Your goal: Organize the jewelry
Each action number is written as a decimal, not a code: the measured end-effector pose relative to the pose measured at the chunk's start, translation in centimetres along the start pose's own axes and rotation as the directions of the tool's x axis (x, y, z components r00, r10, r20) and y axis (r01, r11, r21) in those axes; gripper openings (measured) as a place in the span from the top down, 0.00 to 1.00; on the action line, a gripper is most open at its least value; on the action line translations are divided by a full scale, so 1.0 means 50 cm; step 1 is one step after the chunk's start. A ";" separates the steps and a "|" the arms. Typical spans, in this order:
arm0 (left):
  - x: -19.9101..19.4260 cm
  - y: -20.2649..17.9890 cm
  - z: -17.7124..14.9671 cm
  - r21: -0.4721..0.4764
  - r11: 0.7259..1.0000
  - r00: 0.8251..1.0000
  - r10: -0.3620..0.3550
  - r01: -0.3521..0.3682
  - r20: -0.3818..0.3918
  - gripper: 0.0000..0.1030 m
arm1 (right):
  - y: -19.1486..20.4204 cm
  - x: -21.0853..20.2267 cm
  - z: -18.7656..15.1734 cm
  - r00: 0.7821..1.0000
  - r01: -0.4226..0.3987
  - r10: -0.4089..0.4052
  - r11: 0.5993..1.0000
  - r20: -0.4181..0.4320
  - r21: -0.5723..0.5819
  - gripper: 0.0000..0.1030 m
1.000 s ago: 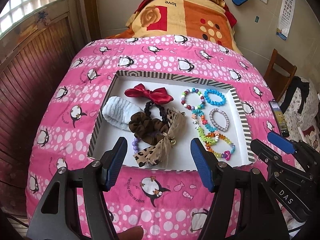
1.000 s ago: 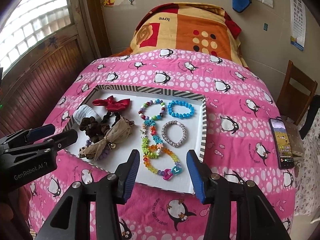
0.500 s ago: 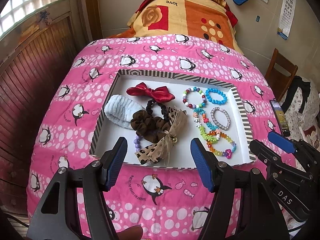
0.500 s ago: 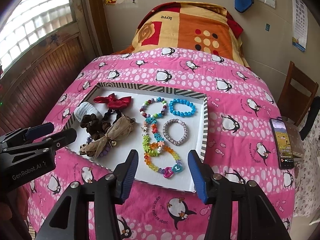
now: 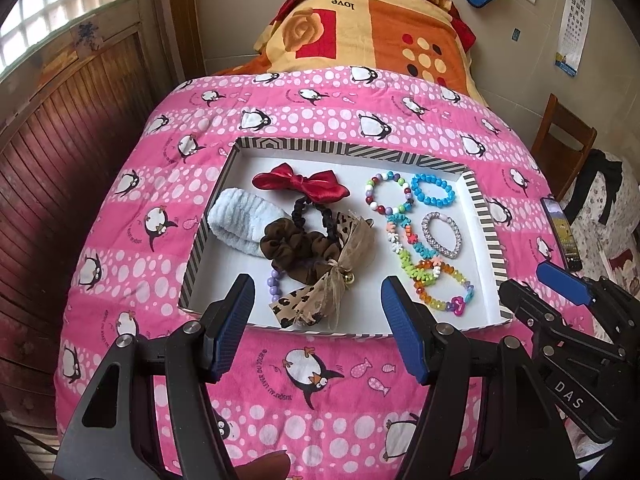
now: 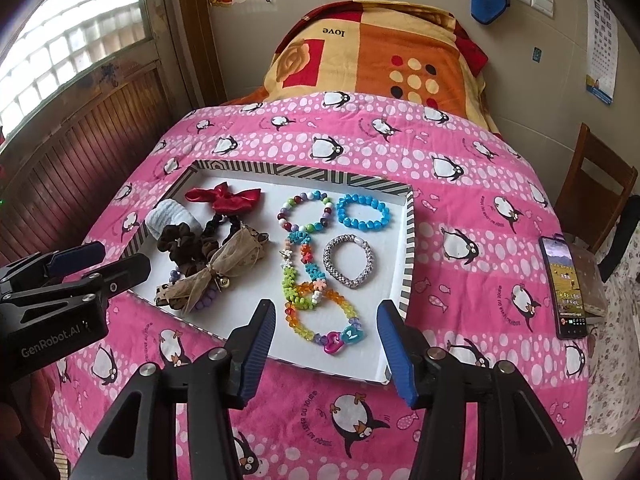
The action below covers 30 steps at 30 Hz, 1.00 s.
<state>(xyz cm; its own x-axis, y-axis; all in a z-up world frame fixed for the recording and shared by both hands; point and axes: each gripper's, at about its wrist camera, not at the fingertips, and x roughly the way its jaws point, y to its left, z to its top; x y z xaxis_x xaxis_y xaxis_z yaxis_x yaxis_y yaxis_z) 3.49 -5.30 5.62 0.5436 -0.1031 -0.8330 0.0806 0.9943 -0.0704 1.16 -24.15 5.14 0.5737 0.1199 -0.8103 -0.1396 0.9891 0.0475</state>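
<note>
A white tray with a striped rim [image 5: 352, 148] [image 6: 408, 248] lies on the pink penguin blanket. On its left lie a red bow [image 5: 300, 184], a white fluffy band [image 5: 244, 220], a brown scrunchie [image 5: 292, 248] and a leopard ribbon bow [image 5: 320, 300]. On its right lie a multicolour bead bracelet [image 6: 306, 212], a blue bracelet [image 6: 362, 212], a silver bracelet [image 6: 350, 256] and colourful bracelets with heart charms [image 6: 320, 308]. My left gripper [image 5: 316, 312] is open above the tray's near edge. My right gripper [image 6: 326, 336] is open above the heart charms.
A phone [image 6: 564, 284] lies at the bed's right edge beside a wooden chair [image 6: 600, 188]. An orange patterned blanket [image 6: 380, 52] covers the bed's far end. A wood-panelled wall and a window are on the left.
Both grippers have pulled back and risen slightly, so the tray looks a little smaller and farther. Nothing on the tray has moved.
</note>
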 end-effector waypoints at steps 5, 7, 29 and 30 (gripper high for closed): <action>0.001 0.000 -0.002 0.002 1.000 1.000 0.002 -0.002 -0.001 0.36 | -0.001 0.001 0.000 1.000 -0.001 0.001 1.000 -0.002 -0.002 0.51; 0.002 -0.002 -0.001 0.003 1.000 1.000 0.003 -0.003 -0.001 0.36 | -0.002 0.002 -0.001 1.000 -0.001 0.001 1.000 -0.002 -0.003 0.51; 0.007 0.002 -0.004 0.006 1.000 1.000 0.005 -0.005 -0.009 0.36 | -0.002 0.013 -0.002 1.000 -0.010 0.009 1.000 -0.015 -0.013 0.51; 0.008 -0.001 -0.003 0.005 1.000 1.000 0.005 -0.005 -0.011 0.36 | 0.000 0.016 -0.001 1.000 -0.011 0.011 1.000 -0.016 -0.015 0.51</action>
<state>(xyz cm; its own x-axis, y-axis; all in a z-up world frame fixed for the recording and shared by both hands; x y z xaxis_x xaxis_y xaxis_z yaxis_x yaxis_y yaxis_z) 3.58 -5.38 5.20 0.5344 -0.0978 -0.8395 0.0825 0.9946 -0.0633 1.58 -24.08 4.45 0.5588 0.1295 -0.8191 -0.1584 0.9862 0.0478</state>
